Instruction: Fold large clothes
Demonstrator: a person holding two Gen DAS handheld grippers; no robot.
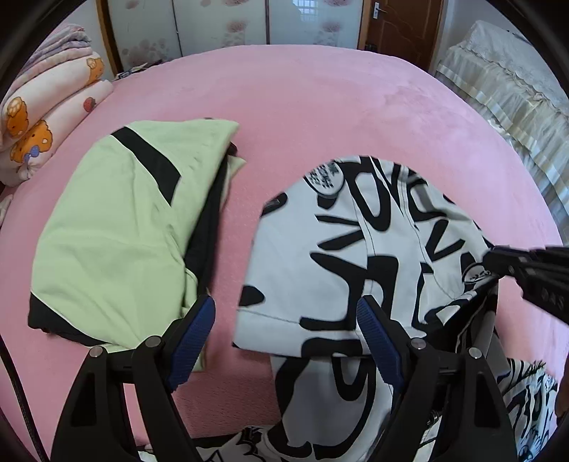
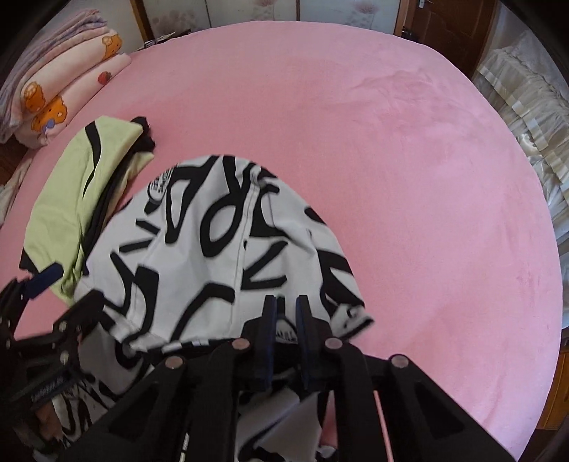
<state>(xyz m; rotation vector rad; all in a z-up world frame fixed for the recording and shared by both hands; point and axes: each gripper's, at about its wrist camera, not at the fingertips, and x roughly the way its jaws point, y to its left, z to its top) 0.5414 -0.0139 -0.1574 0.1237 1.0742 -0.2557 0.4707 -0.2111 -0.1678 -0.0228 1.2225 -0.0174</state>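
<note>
A white garment with bold black lettering lies partly folded on the pink bed. More of it hangs off the near edge. My left gripper stands open over its near left corner: one blue pad over the cloth, the other over bare sheet. My right gripper has its jaws almost together, pinching the garment's near right edge. A fold of cloth shows between its pads.
A folded light-green garment with black stripes lies left of the white one. Folded cartoon-print quilts are stacked at the far left. A second bed with a cream cover stands right; a wooden door is behind.
</note>
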